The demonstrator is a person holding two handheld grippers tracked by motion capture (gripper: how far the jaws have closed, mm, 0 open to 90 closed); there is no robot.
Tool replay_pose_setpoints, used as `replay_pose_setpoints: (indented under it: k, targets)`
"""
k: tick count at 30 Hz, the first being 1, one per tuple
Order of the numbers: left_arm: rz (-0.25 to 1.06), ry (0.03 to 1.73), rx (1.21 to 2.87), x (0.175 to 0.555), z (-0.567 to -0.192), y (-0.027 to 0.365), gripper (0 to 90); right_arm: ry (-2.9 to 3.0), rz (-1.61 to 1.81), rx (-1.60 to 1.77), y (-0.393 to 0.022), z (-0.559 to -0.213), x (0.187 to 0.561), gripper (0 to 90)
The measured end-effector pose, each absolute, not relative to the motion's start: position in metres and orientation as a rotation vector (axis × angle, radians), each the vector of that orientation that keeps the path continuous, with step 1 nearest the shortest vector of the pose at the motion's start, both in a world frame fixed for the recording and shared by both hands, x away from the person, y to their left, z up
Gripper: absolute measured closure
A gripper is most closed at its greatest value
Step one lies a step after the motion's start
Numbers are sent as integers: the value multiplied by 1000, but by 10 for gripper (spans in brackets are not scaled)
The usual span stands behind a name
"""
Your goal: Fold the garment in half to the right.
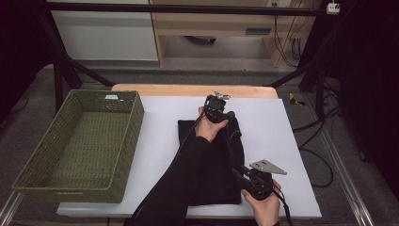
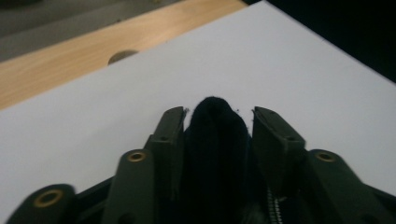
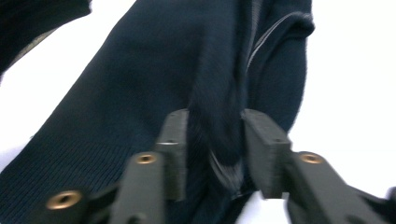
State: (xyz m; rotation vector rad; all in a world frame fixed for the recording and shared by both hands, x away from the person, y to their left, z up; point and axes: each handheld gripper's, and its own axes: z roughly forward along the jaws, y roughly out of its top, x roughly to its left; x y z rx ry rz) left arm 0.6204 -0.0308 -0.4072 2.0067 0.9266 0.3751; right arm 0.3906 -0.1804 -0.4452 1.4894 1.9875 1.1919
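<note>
Left gripper [image 2: 217, 116]: jaws part-way apart, a fold of the dark garment [image 2: 215, 154] standing up between them. A thin gap shows on either side of the fold, so the pads don't look to be pressing — fabric is between, not clamped. A zipper [image 2: 275, 207] runs along the garment just by the right-hand jaw in the left gripper view.

Right gripper [image 3: 215, 126]: same picture — jaws apart, a ridge of the garment [image 3: 140, 93] between them, filling most of the gap; can't tell for sure whether the pads touch it. The knit rib is visible on the cloth spread ahead of the jaws.

From the high view, the left gripper [image 1: 221, 112] sits at the garment's [image 1: 211, 174] far edge, the right gripper [image 1: 242, 176] at its near right edge, well apart. Garment lies folded and flat on the white sheet [image 1: 160, 141] covering the table [image 1: 188, 89], right of centre. Green woven basket [image 1: 42, 160] stands at the left end, apart from the garment.
</note>
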Motion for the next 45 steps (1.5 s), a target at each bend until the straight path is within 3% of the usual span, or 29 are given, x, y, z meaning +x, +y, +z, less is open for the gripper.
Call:
replay_pose_setpoints:
  k: [3, 8, 17, 27, 35, 45]
  targets:
    - [379, 893, 1971, 613, -400, -20, 405, 1980, 1210, 1423, -185, -439, 394, 438]
    - [330, 918, 1943, 601, -395, 8, 247, 2025, 1254, 1365, -191, -430, 404, 286]
    - [318, 945, 1948, 573, -400, 56, 129, 2067, 1310, 1326, -204, -422, 414, 151]
    - [296, 909, 1988, 533, -412, 89, 47, 2107, 1267, 1341, -210, -430, 420, 117]
    - [256, 889, 2002, 501, -424, 102, 38, 2131, 1248, 1343, -212, -435, 422, 100]
    - [234, 966, 1997, 460, -447, 120, 39, 2161, 1199, 1386, -219, -446, 420, 159]
